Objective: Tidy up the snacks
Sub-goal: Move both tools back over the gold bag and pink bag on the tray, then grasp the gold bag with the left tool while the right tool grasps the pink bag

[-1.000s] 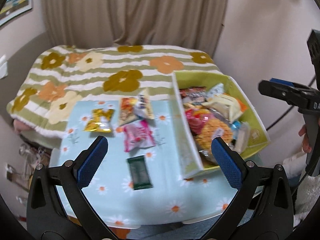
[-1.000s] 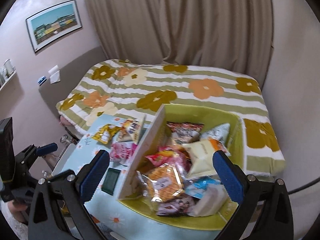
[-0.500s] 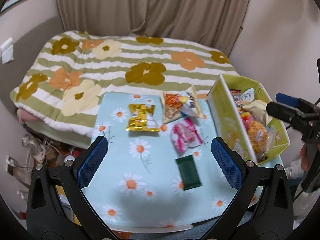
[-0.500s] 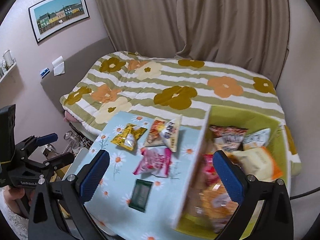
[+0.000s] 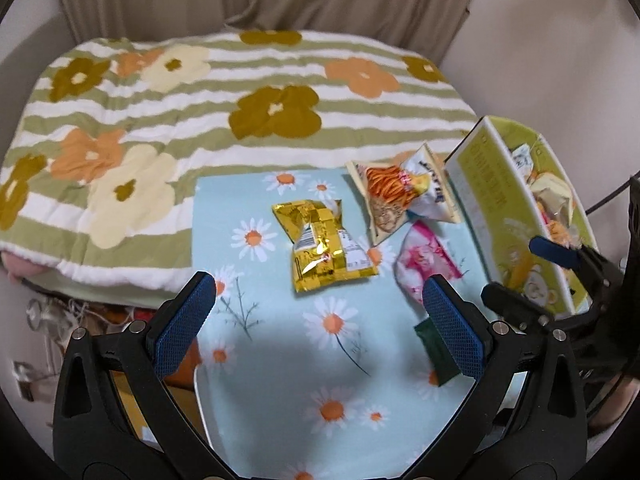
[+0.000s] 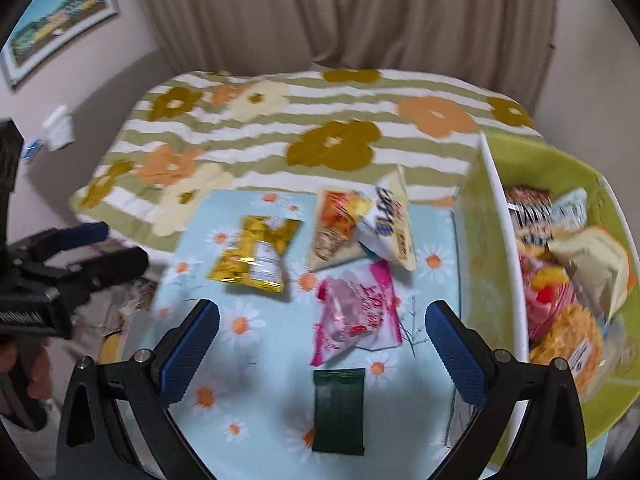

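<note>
Loose snack packets lie on a light blue daisy tablecloth (image 5: 280, 360): a gold packet (image 5: 324, 250) (image 6: 256, 254), an orange-and-white bag (image 5: 400, 196) (image 6: 360, 224), a pink packet (image 5: 424, 264) (image 6: 356, 312) and a dark green flat packet (image 5: 436, 352) (image 6: 338, 410). A lime green box (image 5: 488, 196) (image 6: 488, 248) full of snacks stands at the right. My left gripper (image 5: 320, 332) is open and empty above the cloth. My right gripper (image 6: 322, 356) is open and empty above the pink and green packets.
A bed with a striped flower blanket (image 5: 240, 100) lies behind the table. Curtains (image 6: 340, 12) hang at the back. A framed picture (image 6: 56, 20) is on the left wall. Clutter (image 5: 52, 320) sits on the floor left of the table.
Both grippers have swung left, away from the green box and over the loose packets. Both stay open and empty.
</note>
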